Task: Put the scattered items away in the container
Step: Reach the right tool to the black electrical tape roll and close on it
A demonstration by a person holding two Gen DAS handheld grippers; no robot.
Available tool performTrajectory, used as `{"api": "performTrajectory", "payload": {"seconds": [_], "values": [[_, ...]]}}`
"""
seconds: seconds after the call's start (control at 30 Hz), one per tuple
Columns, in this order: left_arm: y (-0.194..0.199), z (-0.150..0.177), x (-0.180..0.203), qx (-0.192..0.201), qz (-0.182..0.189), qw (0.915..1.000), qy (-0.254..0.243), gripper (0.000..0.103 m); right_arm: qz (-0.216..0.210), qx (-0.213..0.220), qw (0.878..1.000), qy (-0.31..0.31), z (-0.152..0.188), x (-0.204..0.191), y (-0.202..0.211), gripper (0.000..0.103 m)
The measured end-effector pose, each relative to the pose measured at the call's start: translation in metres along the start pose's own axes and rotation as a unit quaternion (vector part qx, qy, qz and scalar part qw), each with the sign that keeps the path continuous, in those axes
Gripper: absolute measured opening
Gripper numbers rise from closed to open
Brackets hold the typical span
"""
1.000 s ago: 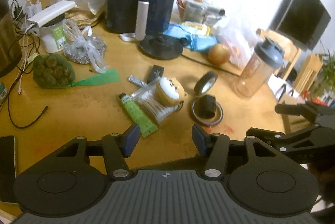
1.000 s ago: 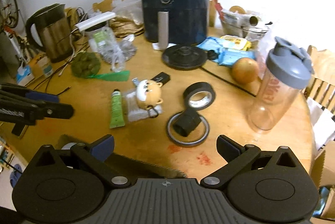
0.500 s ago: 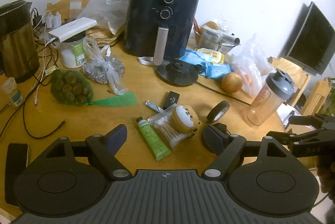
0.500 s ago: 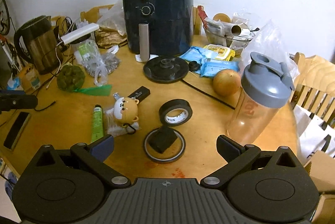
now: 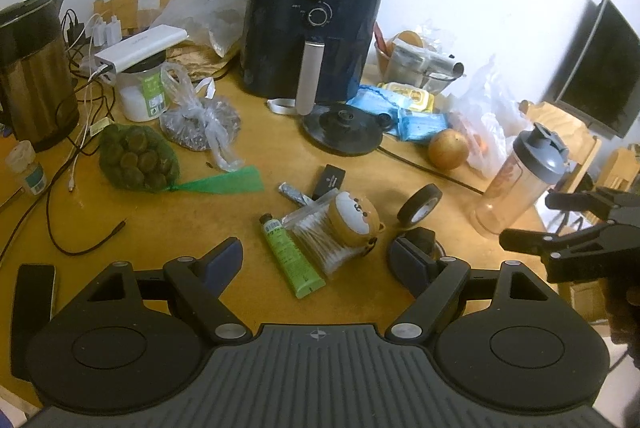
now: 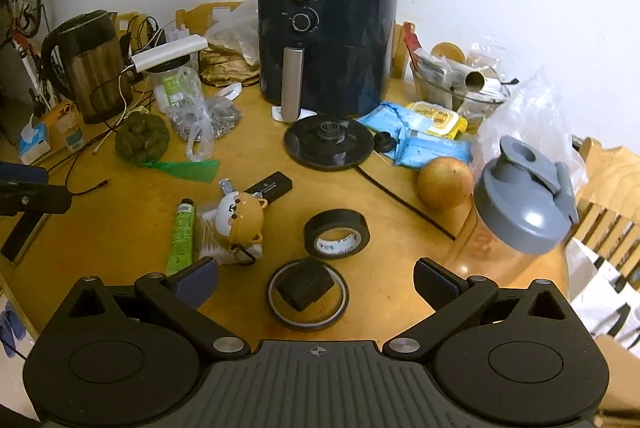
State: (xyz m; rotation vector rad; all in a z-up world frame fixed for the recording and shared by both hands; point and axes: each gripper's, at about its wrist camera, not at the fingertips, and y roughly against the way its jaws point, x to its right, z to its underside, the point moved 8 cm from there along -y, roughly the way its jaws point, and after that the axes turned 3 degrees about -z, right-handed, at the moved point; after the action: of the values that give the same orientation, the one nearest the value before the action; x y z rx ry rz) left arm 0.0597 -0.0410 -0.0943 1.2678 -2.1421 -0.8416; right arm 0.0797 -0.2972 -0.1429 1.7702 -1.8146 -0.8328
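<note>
Clutter is lying scattered across the wooden tabletop (image 6: 120, 220), with no container showing in either view. Both the left gripper (image 5: 316, 262) and the right gripper (image 6: 316, 280) are hovering with fingers spread wide and gripping nothing. Nearest the right gripper, at twelve o'clock, the black tape roll (image 6: 337, 234) is leaning on its edge; it is probably light and stiff, best pinched across its rim. At ten o'clock the bear-shaped case (image 6: 239, 221) is sitting on a bag of cotton swabs (image 6: 208, 240), beside the green tube (image 6: 183, 235). The case looks hard, rounded and likely slippery, so squeezing its flat sides seems safest; the tube is soft, suiting a mid-body grip.
</note>
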Motion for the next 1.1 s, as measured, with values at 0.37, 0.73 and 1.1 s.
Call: {"api": "performTrajectory", "payload": {"seconds": [0.37,0.73,1.1], "values": [[0.0,0.006,0.018,-0.007,-0.006,0.9996,-0.026,0.082,-0.002,-0.017,1.0,0.027,-0.002,0.006,-0.039,0.103],[0.0,0.011,0.024,-0.02,-0.025,0.999,-0.031,0.082,-0.018,-0.016,0.999,0.024,-0.005,0.009,-0.078,0.103],[0.0,0.017,0.019,-0.036,-0.042,0.9984,-0.012,0.082,-0.019,-0.024,0.999,0.033,-0.008,0.018,-0.115,0.103]]}}
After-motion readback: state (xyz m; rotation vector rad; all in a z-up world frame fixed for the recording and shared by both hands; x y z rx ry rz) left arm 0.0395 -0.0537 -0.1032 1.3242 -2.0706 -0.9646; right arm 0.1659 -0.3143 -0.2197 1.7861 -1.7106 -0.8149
